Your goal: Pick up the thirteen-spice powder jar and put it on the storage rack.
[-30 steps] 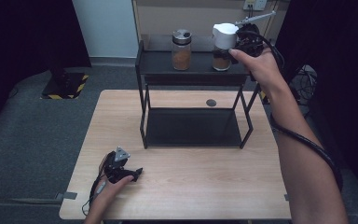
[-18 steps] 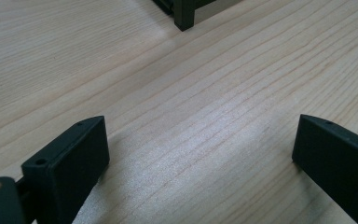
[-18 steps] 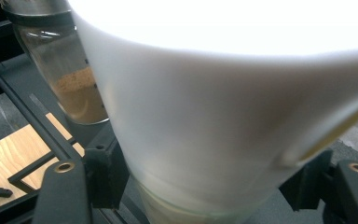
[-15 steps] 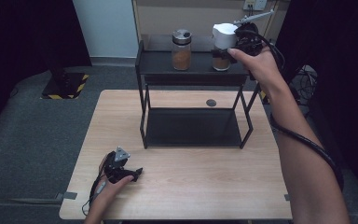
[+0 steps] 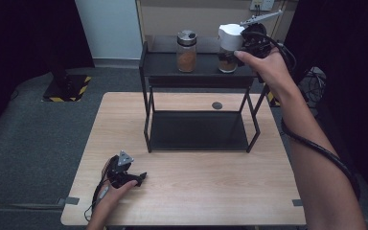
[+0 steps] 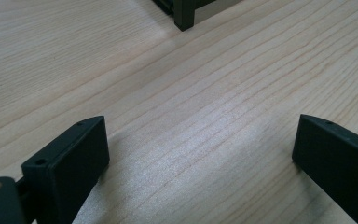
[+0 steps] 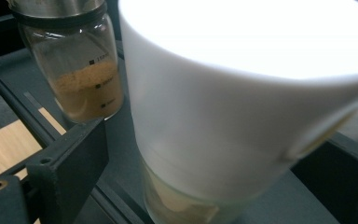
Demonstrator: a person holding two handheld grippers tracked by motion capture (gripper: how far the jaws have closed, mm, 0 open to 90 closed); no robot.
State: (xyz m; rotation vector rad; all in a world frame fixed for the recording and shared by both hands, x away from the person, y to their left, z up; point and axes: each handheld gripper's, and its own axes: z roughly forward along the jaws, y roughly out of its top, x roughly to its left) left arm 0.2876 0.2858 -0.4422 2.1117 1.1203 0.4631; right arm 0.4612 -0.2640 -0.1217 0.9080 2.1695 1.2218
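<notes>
The white-lidded jar [image 7: 242, 112] (brown powder inside) stands on the shelf [image 5: 201, 64] between the right tool's [image 5: 242, 45] just-opened jaws; left tool [image 6: 200, 154] open.

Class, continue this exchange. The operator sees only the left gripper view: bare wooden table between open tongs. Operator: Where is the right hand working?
Observer: At the black rack's top shelf, where the right tongs bracket a white-capped jar.
Operator: Gripping it?
Observer: No. The jaws have just been opening, and a gap shows between one jaw and the cap.
Operator: Anything near it?
Observer: A metal-lidded jar of brown powder stands apart from it on the same shelf.
</notes>
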